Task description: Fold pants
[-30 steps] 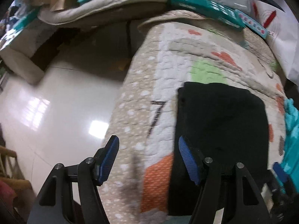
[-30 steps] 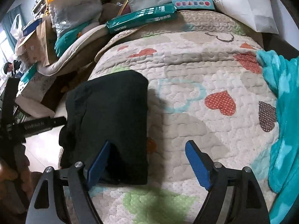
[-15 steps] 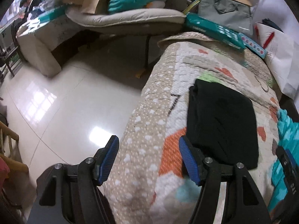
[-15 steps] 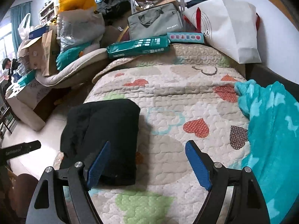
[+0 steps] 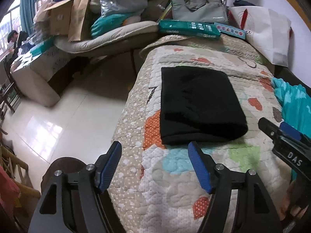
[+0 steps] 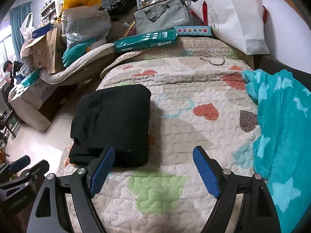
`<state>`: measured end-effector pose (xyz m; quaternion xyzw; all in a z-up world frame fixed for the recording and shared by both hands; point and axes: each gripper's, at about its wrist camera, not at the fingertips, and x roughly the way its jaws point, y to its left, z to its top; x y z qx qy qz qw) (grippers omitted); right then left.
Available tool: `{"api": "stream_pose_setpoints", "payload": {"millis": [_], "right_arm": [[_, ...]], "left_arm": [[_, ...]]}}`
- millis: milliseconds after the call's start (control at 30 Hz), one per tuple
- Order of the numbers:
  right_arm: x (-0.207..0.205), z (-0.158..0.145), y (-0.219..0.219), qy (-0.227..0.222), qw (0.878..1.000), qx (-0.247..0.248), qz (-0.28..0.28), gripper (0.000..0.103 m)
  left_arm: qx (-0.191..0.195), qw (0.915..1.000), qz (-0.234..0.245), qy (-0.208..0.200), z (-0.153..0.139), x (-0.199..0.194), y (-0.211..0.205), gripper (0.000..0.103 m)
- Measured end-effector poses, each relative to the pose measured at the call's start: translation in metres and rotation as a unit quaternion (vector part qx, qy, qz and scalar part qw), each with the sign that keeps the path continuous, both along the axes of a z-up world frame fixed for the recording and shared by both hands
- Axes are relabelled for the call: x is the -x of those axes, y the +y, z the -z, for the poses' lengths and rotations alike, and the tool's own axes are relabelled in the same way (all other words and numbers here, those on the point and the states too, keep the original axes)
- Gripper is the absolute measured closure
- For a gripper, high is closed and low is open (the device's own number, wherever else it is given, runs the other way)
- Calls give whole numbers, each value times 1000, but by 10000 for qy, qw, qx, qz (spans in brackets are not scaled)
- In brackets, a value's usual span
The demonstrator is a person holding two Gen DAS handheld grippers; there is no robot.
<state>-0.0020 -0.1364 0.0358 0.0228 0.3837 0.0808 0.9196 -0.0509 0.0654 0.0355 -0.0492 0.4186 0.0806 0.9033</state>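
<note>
The black pants [image 5: 198,104] lie folded into a compact rectangle on the quilted patterned bed cover [image 5: 184,184], near its left edge. They also show in the right wrist view [image 6: 112,124]. My left gripper [image 5: 155,165] is open and empty, held back from the pants' near edge. My right gripper [image 6: 153,170] is open and empty, just off the pants' near right corner. The right gripper also shows at the right edge of the left wrist view [image 5: 285,136].
A turquoise fleece blanket [image 6: 281,132] lies on the bed's right side. A green box [image 6: 145,39], a grey bag [image 6: 161,17] and a white paper bag [image 6: 233,17] stand at the bed's far end. Tiled floor [image 5: 58,120] and piled boxes [image 5: 58,19] lie left.
Both grippers have pulled back and up from the folded pants. The pants now sit farther off in both views and have not moved.
</note>
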Motion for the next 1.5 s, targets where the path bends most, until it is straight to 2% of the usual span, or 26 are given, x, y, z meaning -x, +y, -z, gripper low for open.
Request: {"api": "stream_pose_setpoints", "payload": {"millis": [200, 533, 1500], "right_arm": [[10, 1, -3, 16, 10000, -30, 39, 16], [22, 0, 8, -89, 9997, 151, -140, 15], [29, 4, 11, -79, 9996, 204, -169, 13]], "left_arm": [[-44, 9998, 9, -197, -13, 15, -4, 31], [-128, 9995, 75, -282, -19, 25, -8, 30], [-57, 9999, 100, -90, -9, 29, -11, 30]]}}
